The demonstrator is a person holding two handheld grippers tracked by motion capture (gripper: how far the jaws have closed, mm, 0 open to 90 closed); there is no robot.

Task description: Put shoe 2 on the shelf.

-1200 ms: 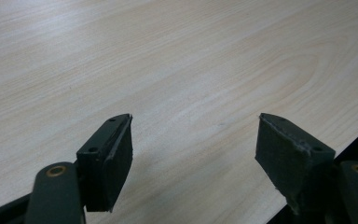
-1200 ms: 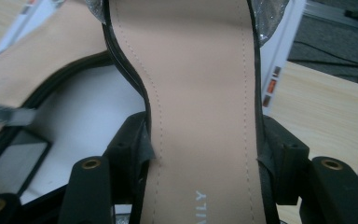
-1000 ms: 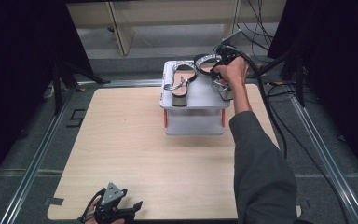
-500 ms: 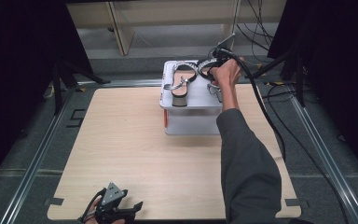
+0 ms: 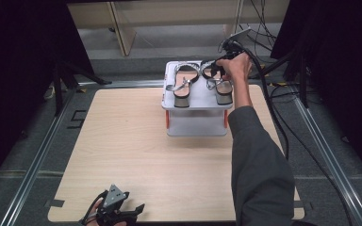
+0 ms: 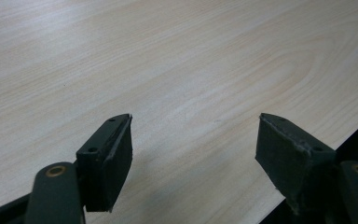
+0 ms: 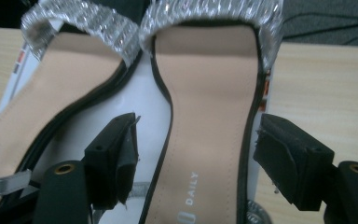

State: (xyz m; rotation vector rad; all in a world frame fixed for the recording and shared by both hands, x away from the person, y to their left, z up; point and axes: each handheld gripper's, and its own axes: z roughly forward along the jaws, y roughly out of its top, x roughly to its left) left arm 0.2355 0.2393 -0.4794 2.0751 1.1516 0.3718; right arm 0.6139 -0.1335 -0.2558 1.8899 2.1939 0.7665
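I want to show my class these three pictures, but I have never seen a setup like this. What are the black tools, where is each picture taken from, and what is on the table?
There is no robot: a person holds a two-jaw hand tool, a gripper, in each hand. The high view looks down from above the person's side of the wooden table. On its far side stands a small white stand carrying two sandals with sparkly straps.

The other two pictures come from cameras riding on the grippers, looking along their black jaws. The left gripper rests open near the table's near edge, holding nothing. The right gripper is reached out over the stand, its jaws open on either side of the right sandal. I cannot tell whether they touch it. The left sandal lies beside it.
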